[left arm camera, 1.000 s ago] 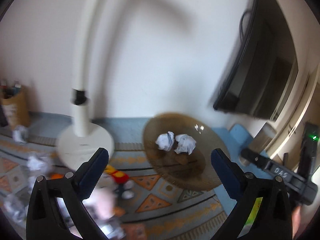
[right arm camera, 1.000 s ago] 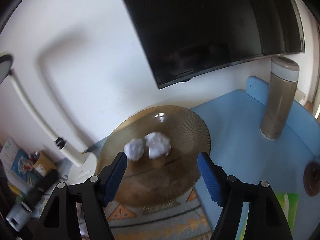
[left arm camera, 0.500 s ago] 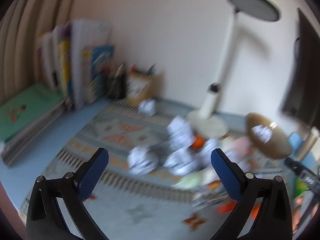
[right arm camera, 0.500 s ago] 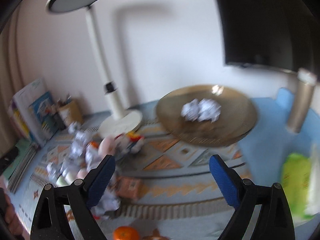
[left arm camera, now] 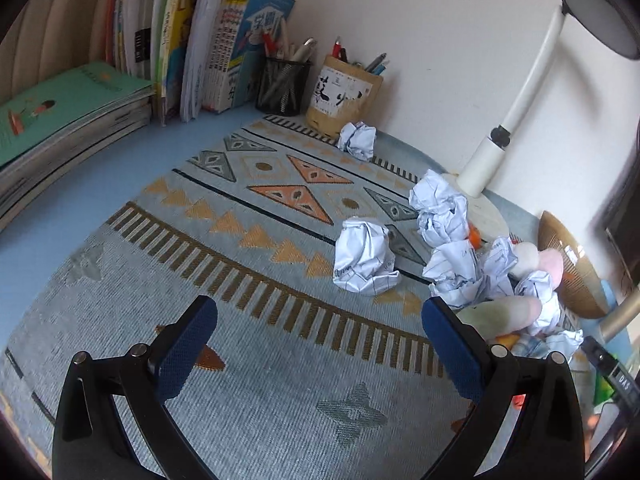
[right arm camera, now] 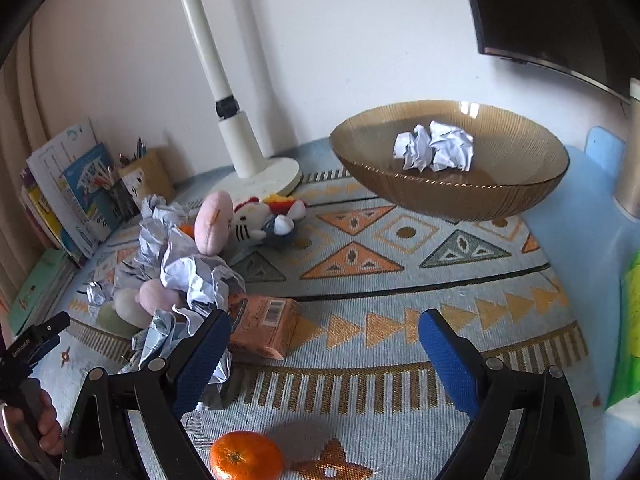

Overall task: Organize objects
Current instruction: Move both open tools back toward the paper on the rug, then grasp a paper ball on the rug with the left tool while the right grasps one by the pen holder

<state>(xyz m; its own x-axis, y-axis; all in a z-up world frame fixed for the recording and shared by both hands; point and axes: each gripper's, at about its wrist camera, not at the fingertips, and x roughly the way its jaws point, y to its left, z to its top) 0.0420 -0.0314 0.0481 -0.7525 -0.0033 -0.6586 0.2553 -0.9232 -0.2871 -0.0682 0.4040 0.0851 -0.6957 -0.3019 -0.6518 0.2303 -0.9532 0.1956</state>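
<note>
The left gripper (left arm camera: pixel 320 344) is hovering over the patterned mat (left arm camera: pixel 248 264) on the blue bench (left arm camera: pixel 80 184), its blue-padded jaws standing wide apart with nothing between them. Ahead of it, at centre right of the left wrist view, a crumpled paper ball (left arm camera: pixel 365 255) is lying on the mat, and just to its right more paper balls (left arm camera: pixel 442 206) are piling up against soft toys (left arm camera: pixel 520 256). Another paper ball (left arm camera: pixel 357 139) is sitting alone near the top of the frame, just in front of a brown pen holder (left arm camera: pixel 344 96) and beside a black mesh pen cup (left arm camera: pixel 283 87). Books (left arm camera: pixel 188 36) are standing along the wall at upper left, with a flat stack of booklets (left arm camera: pixel 60 120) beside them.

The right gripper (right arm camera: pixel 324 360) is also hanging open, having just been widening, with only bare mat showing between the pads. Its left finger (right arm camera: pixel 200 364) is sitting in front of a heap of crumpled paper (right arm camera: pixel 188 264) at lower left of the right wrist view. An orange carton (right arm camera: pixel 262 326) is lying just beyond that finger, and a mandarin (right arm camera: pixel 247 456) is resting at the bottom edge. A Hello Kitty plush (right arm camera: pixel 256 216) is lying near the white desk lamp base (right arm camera: pixel 264 176). At upper right, the amber glass bowl (right arm camera: pixel 500 192) is holding two paper balls (right arm camera: pixel 434 151). At far left, a hand (right arm camera: pixel 44 428) is gripping the other tool's handle.
</note>
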